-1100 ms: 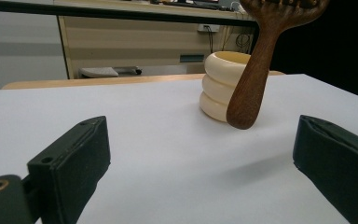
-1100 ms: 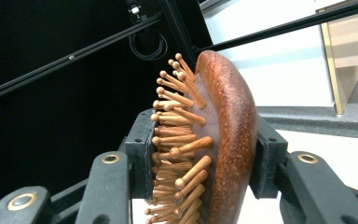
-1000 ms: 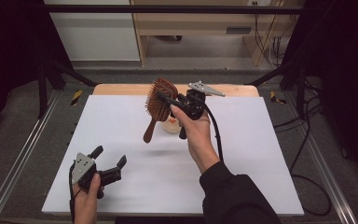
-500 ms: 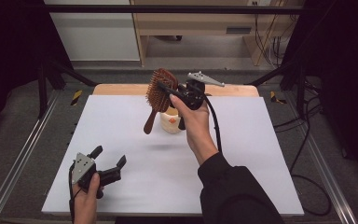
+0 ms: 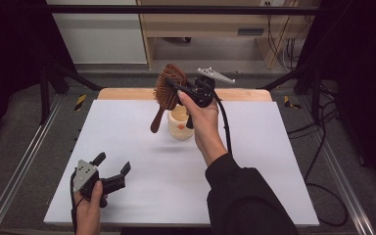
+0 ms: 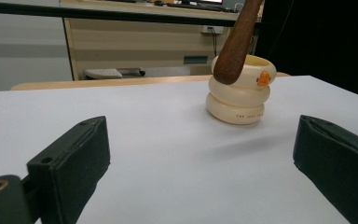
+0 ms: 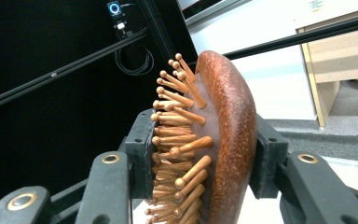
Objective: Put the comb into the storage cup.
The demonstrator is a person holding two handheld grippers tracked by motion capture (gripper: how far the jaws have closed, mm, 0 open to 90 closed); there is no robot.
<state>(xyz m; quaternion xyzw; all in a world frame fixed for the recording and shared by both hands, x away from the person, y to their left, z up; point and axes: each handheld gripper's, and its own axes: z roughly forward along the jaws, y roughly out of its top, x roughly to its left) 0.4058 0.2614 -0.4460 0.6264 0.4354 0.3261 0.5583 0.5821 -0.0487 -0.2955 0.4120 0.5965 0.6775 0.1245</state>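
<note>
Right gripper (image 5: 176, 89): raised above the far middle of the white table top (image 5: 127, 122), jaws clamped on the head of a wooden paddle hairbrush (image 5: 165, 90). Right gripper view: one pad against the smooth brown back, the other among the wooden pins (image 7: 179, 140); head sits upright between the pads, pins facing that view's left.

Brush hangs clear of the table, handle slanting down from the gripper. Handle end (image 6: 235, 51) near the rim of a cream ribbed cup (image 5: 180, 125). Left gripper view: handle tip overlaps the cup rim, in front of it or just at it; contact not decidable. Cup (image 6: 240, 91) stands upright on the table, small orange mark on its upper ring, faint lettering on the lower one.

Left gripper (image 5: 112, 169): low at the near left corner of the table, held in the left hand (image 5: 89, 205), jaws spread wide, nothing between the pads. Well apart from cup and brush.

Black cable (image 5: 223, 122) trails from right gripper along the forearm.
</note>
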